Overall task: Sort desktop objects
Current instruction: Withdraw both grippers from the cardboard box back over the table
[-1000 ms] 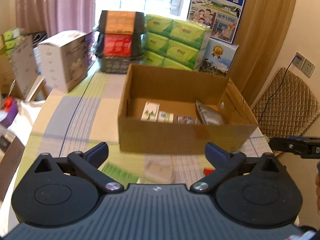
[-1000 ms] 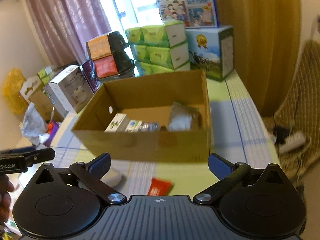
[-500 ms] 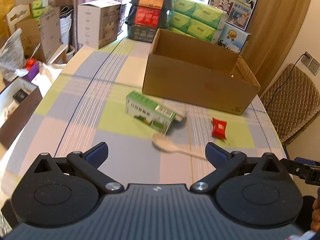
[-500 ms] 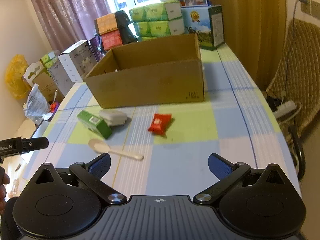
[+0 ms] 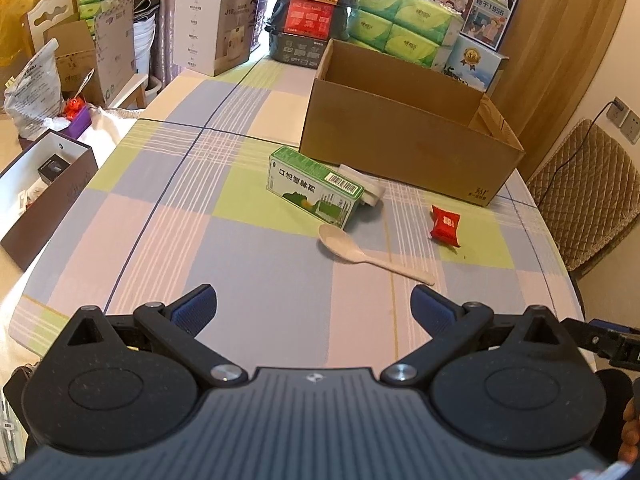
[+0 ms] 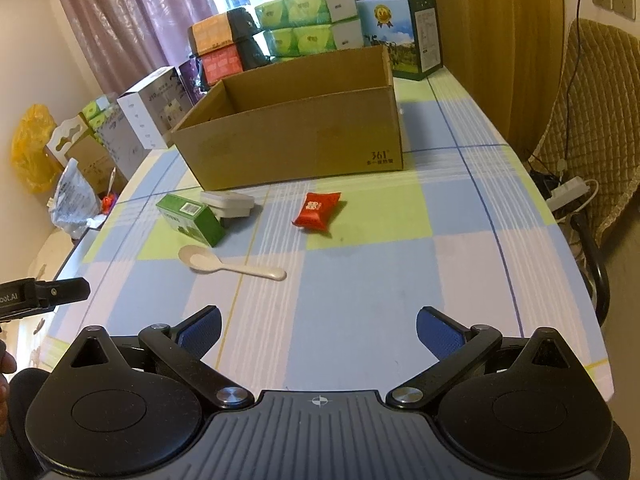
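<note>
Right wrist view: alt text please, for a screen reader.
The open right gripper hovers empty over a checked tablecloth, facing a red packet, a pale spoon, a green carton and an open cardboard box beyond.

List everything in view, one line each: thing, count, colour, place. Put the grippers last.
cardboard box: 1, brown, open-topped, far middle of table
green carton: 1, green and white, lying in front of the box
white case: 1, white, right behind the green carton
spoon: 1, pale beige, nearer than the carton
red packet: 1, red, right of the carton
tablecloth: 1, checked pastel, over the table
tissue packs: several, green, stacked behind the box
white box: 1, white, far left corner
left gripper: 1, black with blue pads, open, empty
right gripper: 1, black with blue pads, open, empty
</note>
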### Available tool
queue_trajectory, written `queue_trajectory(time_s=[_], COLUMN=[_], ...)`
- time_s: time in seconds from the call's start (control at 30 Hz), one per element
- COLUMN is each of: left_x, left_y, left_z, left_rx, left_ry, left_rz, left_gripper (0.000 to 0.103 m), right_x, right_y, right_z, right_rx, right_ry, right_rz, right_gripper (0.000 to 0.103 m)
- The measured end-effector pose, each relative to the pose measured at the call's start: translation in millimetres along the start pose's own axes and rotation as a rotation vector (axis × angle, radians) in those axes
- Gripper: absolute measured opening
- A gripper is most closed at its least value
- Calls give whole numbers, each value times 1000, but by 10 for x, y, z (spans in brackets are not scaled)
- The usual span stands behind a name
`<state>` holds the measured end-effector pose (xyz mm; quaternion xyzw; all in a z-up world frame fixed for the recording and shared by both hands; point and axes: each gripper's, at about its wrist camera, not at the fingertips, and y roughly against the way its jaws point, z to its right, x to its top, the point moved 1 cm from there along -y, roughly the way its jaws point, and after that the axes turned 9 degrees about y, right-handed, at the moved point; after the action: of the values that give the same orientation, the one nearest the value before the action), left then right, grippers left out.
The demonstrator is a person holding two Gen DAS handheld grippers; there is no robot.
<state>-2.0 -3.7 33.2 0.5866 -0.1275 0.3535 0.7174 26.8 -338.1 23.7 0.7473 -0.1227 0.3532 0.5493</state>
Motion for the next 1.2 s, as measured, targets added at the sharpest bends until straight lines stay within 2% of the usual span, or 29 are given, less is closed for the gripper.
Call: queue_trajectory(time_s=[0.83,0.9,1.07,1.2], left_x=[-43,-12,181,392], left_y=[-123,-153,-156,-186], left_z=[-8,10,137,147], left_rx=[-12,-31,-85,-129], left_ry=[-60,-88,-308,-403], left_rz=[-34,-51,-60,-94], left_gripper=[101,101,101,101], right_x=[-35,-15,134,299], right_y=[-122,-149,-223,-297], right_z=[29,25,0,17], right_rx=[3,11,29,41], right_ry=[28,53,204,339], right_rz=[-52,-65,-93,-100], right_gripper=[101,101,101,101])
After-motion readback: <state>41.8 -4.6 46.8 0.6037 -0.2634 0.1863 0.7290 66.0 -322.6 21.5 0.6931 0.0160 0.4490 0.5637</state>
